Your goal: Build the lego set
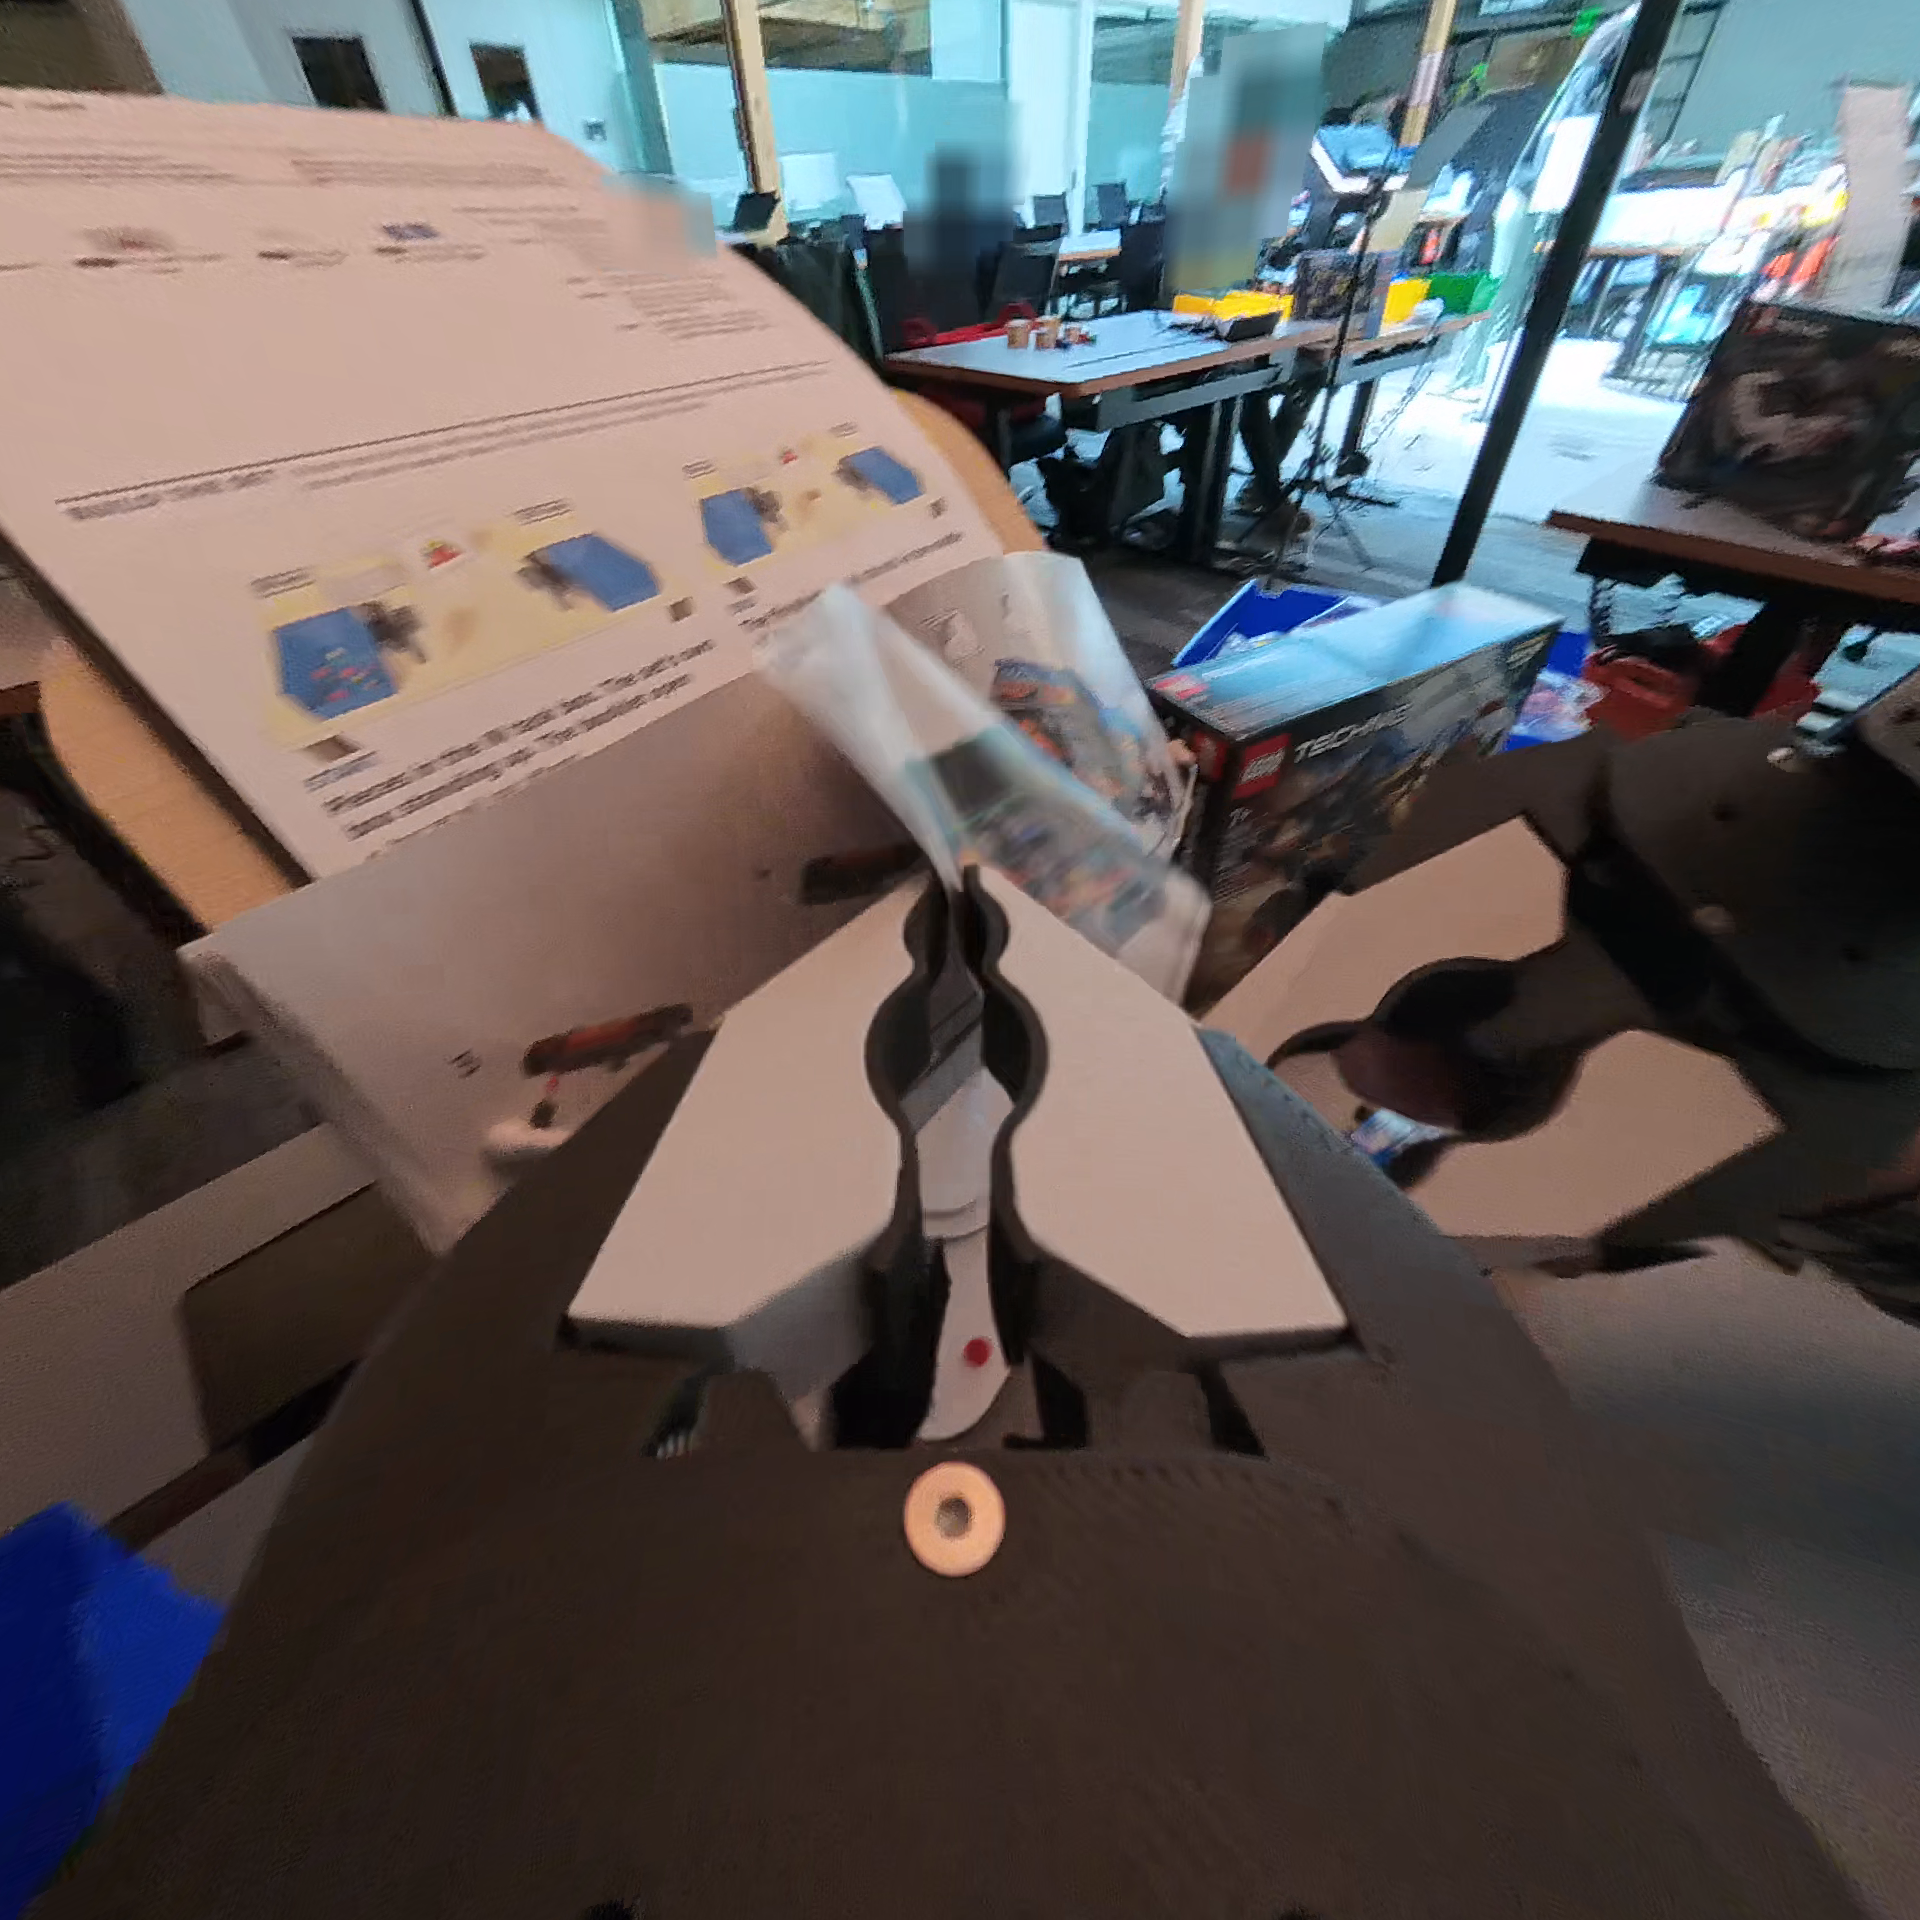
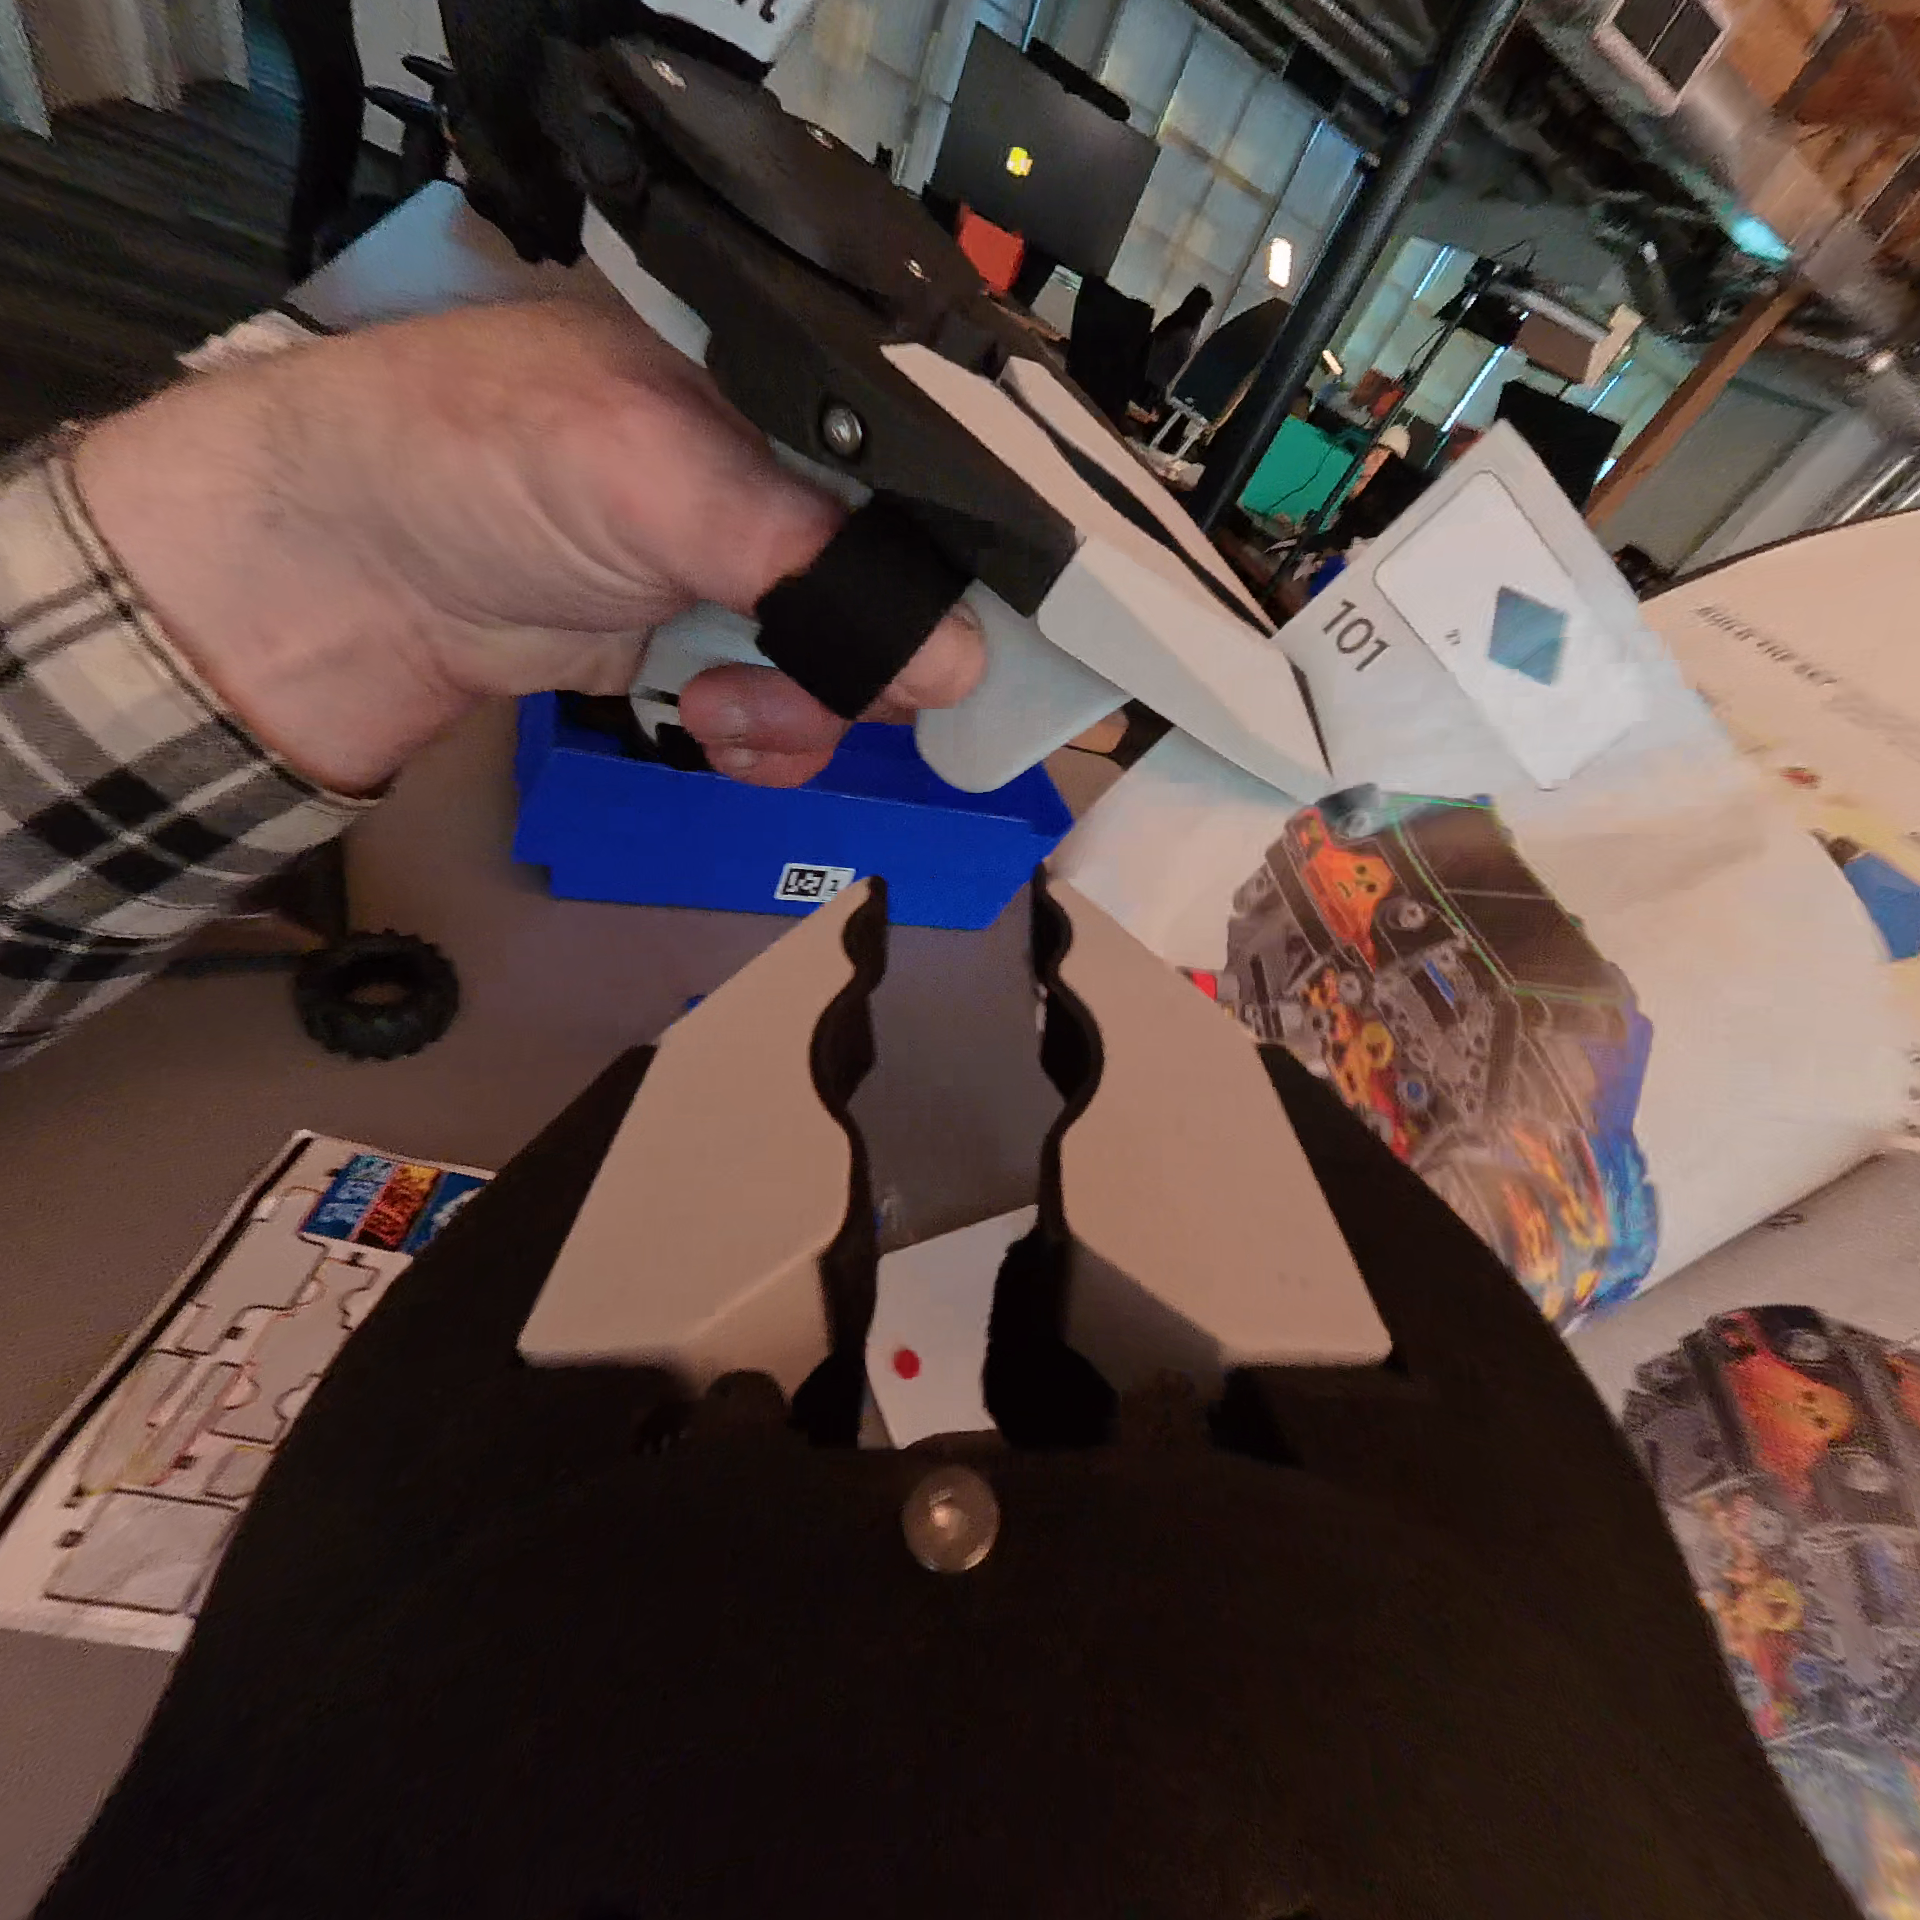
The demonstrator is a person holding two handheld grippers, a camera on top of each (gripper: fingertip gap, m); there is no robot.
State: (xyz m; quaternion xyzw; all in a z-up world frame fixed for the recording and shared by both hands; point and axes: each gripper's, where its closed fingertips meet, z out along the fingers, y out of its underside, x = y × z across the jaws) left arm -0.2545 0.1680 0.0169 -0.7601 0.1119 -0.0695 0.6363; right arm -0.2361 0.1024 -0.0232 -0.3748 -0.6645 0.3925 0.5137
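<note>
In the left wrist view my left gripper [image 1: 961,894] is shut on the edge of a clear plastic bag [image 1: 997,748] with a printed booklet inside, held up above the table. The right wrist view shows the same: a hand holds the left gripper [image 2: 1311,748], whose tips pinch the top of the bag with the booklet [image 2: 1455,987], which bears a picture of a truck. My right gripper [image 2: 956,904] is open, with nothing between its fingers, and stands just left of the bag. It also shows in the left wrist view [image 1: 1288,1039], to the right.
A blue bin [image 2: 727,842] stands behind my right gripper, with a black tyre [image 2: 376,997] to its left. A sticker sheet [image 2: 208,1351] lies at the lower left and another booklet [image 2: 1787,1507] at the lower right. A printed sheet [image 1: 416,468] and a set box [image 1: 1351,748] stand beyond.
</note>
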